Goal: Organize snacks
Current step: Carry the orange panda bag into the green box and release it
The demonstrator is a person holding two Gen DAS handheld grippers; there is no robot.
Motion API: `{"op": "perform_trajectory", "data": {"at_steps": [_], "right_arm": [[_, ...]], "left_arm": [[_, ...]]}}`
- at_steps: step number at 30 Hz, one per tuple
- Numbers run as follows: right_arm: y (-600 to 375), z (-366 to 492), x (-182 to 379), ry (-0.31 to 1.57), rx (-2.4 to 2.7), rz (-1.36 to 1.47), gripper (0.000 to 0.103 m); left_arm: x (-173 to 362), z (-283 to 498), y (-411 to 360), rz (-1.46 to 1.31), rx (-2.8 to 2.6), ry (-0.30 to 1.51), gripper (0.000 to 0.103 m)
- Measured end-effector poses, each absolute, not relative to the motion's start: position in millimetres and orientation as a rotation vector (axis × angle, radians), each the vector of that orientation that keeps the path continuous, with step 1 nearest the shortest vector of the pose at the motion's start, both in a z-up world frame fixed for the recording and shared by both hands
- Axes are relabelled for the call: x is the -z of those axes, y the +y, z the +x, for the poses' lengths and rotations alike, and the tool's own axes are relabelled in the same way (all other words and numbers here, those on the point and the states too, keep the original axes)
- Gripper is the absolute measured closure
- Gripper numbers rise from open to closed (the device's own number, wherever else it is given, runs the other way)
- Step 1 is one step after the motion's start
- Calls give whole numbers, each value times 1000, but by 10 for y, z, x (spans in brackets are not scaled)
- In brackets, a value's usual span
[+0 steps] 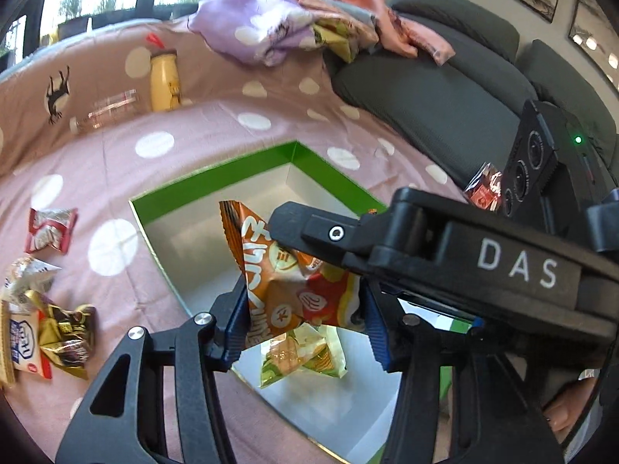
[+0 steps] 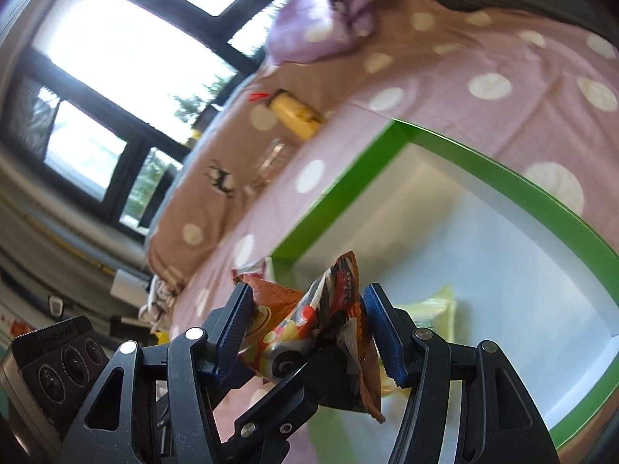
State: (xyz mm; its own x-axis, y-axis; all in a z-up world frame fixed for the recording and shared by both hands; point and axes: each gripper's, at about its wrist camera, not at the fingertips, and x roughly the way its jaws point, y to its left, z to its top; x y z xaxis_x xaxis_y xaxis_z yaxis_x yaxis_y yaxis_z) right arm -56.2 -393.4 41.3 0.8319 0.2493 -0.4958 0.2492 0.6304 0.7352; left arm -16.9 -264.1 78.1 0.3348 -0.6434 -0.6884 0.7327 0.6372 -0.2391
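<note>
Hovering over the green-rimmed box (image 1: 216,189) with a pale green packet (image 1: 305,359) lying inside below me, I am pinching the orange snack bag (image 1: 278,290) in both my left gripper (image 1: 305,328) and right gripper (image 2: 305,328), and should lower before releasing.

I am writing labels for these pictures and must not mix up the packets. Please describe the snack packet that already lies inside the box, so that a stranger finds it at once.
Find the green-rimmed box with the white inside, on the pink dotted cloth. On its floor lies one pale yellow-green packet, directly under the left gripper. The orange packet above it hangs in that gripper's pads; the green one lies free.
</note>
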Motion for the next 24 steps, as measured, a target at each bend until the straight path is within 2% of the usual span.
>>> {"op": "perform_trajectory", "data": {"at_steps": [12,18,21,23,24], "right_arm": [[-4026,-485,-236,684,94,917,40],[-4033,-507,-256,688,148,895,40],[-4016,-513,-275,690,166,875,38],[-3997,-530,-302,682,183,859,30],[-3983,-544,-330,671,192,847,26]], "left_arm": [[-554,-101,-2708,145,824,919,51],[-613,-140,-2621,109,840,914,48],[-707,-202,-2515,93,834,878,35],[-793,-247,-2402,75,828,842,25],[-838,-264,-2333,64,823,828,23]]}}
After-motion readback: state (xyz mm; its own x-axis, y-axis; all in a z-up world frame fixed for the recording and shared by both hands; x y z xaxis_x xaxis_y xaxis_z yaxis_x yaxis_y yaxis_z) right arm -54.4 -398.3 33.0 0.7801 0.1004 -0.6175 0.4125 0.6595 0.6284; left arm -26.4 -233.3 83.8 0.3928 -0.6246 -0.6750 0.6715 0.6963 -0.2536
